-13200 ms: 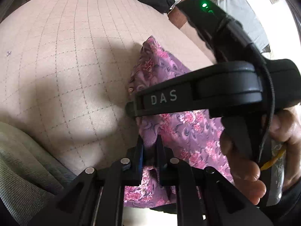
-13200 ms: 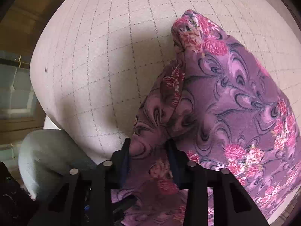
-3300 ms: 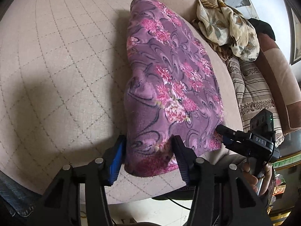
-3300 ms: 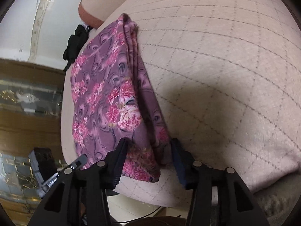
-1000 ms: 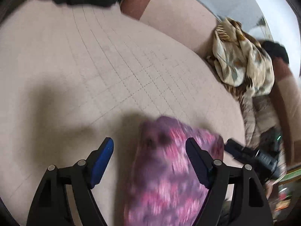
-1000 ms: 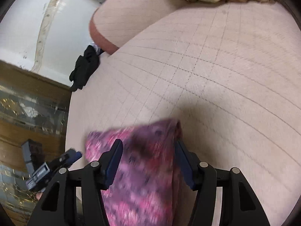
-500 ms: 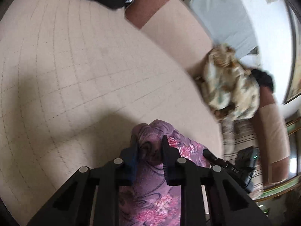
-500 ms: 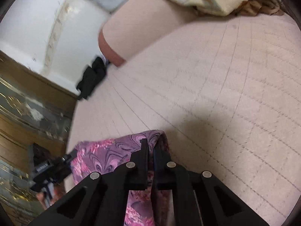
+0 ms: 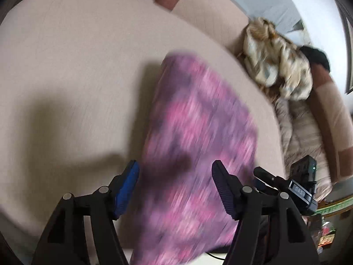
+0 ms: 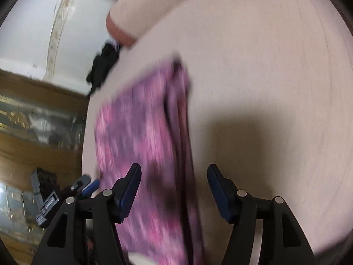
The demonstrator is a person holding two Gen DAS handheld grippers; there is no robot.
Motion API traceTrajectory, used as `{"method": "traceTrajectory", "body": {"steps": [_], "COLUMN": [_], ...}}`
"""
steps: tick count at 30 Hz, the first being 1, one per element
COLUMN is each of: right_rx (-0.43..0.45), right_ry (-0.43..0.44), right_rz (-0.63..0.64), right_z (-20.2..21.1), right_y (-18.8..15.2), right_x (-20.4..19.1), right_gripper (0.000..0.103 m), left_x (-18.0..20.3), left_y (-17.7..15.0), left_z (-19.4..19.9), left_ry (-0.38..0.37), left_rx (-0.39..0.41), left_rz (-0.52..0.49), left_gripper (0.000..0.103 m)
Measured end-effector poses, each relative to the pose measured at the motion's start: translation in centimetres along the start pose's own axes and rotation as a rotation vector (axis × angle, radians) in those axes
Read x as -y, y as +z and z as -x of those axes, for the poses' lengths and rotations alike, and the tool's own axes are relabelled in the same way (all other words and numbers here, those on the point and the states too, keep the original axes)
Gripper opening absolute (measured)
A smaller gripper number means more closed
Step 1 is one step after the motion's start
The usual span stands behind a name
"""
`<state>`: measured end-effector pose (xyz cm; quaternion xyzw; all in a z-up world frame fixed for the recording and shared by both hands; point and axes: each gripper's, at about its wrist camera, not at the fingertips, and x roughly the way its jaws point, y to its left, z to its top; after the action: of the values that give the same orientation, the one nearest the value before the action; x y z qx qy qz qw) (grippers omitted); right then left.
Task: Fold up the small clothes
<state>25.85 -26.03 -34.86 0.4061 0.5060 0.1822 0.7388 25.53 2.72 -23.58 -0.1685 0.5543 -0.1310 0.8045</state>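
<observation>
A purple and pink floral garment [image 9: 194,137] lies folded flat on the beige quilted cushion [image 9: 66,66], blurred by motion. My left gripper [image 9: 175,187] is open and empty above its near end. In the right wrist view the same garment [image 10: 145,137] lies with its stacked folded edges on the right side. My right gripper [image 10: 172,187] is open and empty over its near end. The right gripper also shows in the left wrist view [image 9: 284,185], and the left gripper in the right wrist view [image 10: 66,190].
A crumpled cream patterned cloth [image 9: 275,59] and striped fabric [image 9: 302,130] lie at the sofa's right end. A black item [image 10: 103,66] sits by the armrest [image 10: 123,28]. A wooden cabinet [image 10: 26,132] stands beyond the cushion's edge.
Half a second ago both grippers were shut on the garment's folded end. Both have let go and opened, and pulled back; the garment now lies flat on the cushion.
</observation>
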Motion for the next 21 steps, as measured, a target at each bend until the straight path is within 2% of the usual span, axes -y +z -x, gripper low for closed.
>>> {"method": "traceTrajectory", "body": {"steps": [2,4,7,9,17,19,20,21], "right_rx": [0.022,0.011,-0.007,-0.015,-0.031,-0.042,-0.041,-0.039], "right_ry": [-0.008,-0.013,-0.018,-0.025,-0.012,-0.052,-0.085,-0.119], "right_rz": [0.014,0.026,0.005,-0.001,-0.067,-0.041,-0.018,0.006], "right_z": [0.9,1.4,1.0,1.1,2.9,2.3,2.2,2.1], "right_y": [-2.2,-2.9,-3.6,-4.0,-7.9,-8.3,-8.5,-8.6], "right_x": [0.1,-0.2,0.1,0.3,2.3,1.8,1.5,1.2], "right_gripper": [0.067,0.066,0.06,0.057,0.048,0.036,0.029,0.014], "left_x": [-1.2,-1.5,-1.8,-2.7,-2.3,-2.0,-1.6,-1.4], "left_y": [-2.3,-3.5,-3.9,-4.2,-4.7,-5.1,-5.3,-5.4], "left_z": [-0.6,0.0,0.4,-0.1,0.1,0.1,0.1,0.1], "left_ry": [0.025,0.022,-0.022,-0.013,0.004,0.02,0.039,0.055], "left_rx": [-0.047,-0.022,-0.022,-0.048,-0.039,-0.028,-0.017,-0.009], "left_rz": [0.037,0.039,0.057,0.083,0.072,0.051,0.031,0.006], "left_gripper": [0.067,0.066,0.047,0.042,0.041,0.038,0.031,0.028]}}
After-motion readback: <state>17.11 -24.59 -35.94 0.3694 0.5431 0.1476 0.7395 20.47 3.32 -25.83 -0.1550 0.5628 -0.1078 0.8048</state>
